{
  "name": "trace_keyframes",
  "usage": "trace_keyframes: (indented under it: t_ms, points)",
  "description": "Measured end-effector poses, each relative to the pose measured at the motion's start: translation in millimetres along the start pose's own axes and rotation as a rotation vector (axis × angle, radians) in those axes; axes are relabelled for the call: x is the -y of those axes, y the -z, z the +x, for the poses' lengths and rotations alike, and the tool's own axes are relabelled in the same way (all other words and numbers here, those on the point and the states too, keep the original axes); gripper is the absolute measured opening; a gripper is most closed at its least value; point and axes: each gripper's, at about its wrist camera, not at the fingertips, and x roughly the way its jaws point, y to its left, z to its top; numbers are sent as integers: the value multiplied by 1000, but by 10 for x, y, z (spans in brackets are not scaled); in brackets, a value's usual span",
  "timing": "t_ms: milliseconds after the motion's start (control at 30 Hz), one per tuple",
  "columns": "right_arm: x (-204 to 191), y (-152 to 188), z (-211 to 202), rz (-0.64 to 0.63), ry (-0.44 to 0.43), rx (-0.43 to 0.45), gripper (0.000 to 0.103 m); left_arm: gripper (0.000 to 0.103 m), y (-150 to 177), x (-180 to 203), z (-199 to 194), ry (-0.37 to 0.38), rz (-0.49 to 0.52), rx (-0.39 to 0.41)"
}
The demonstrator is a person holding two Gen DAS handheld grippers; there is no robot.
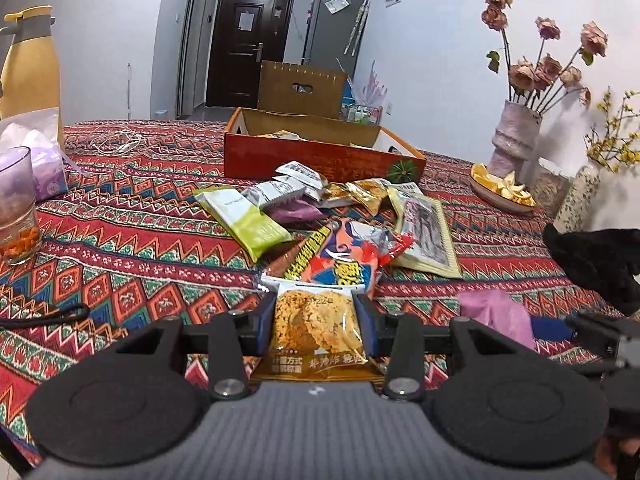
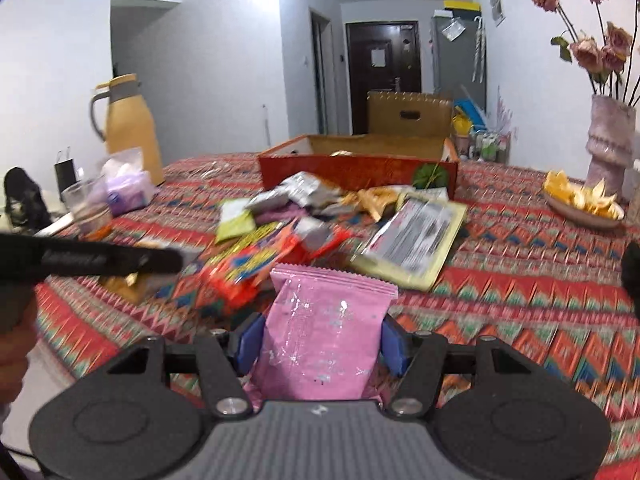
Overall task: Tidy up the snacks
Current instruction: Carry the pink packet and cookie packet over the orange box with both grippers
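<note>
My left gripper (image 1: 316, 320) is shut on a yellow cracker packet (image 1: 318, 326), held above the patterned tablecloth. My right gripper (image 2: 322, 344) is shut on a pink snack packet (image 2: 326, 332), which also shows at the right of the left wrist view as the pink packet (image 1: 498, 314). Beyond both lies a pile of snack packets: an orange-red bag (image 1: 348, 256), a green-white bar (image 1: 244, 216), silver sachets (image 1: 296, 180) and a pale yellow flat pack (image 1: 428, 232). Behind the pile stands an open red cardboard box (image 1: 320, 160), also seen as the red box (image 2: 356, 168), with some packets inside.
A glass (image 1: 16, 208) and a tissue pack (image 1: 44, 160) sit at the left with a yellow jug (image 1: 28, 64). A vase of dried roses (image 1: 516, 136) and a dish of peels (image 1: 502, 192) stand at the right. The left gripper's arm (image 2: 92, 260) crosses the right wrist view.
</note>
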Motion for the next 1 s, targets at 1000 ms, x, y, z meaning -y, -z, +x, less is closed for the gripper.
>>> trace_keyframes:
  t_ms: [1000]
  points:
    - [113, -788, 542, -36, -84, 64, 60, 42, -974, -228, 591, 32, 17, 88]
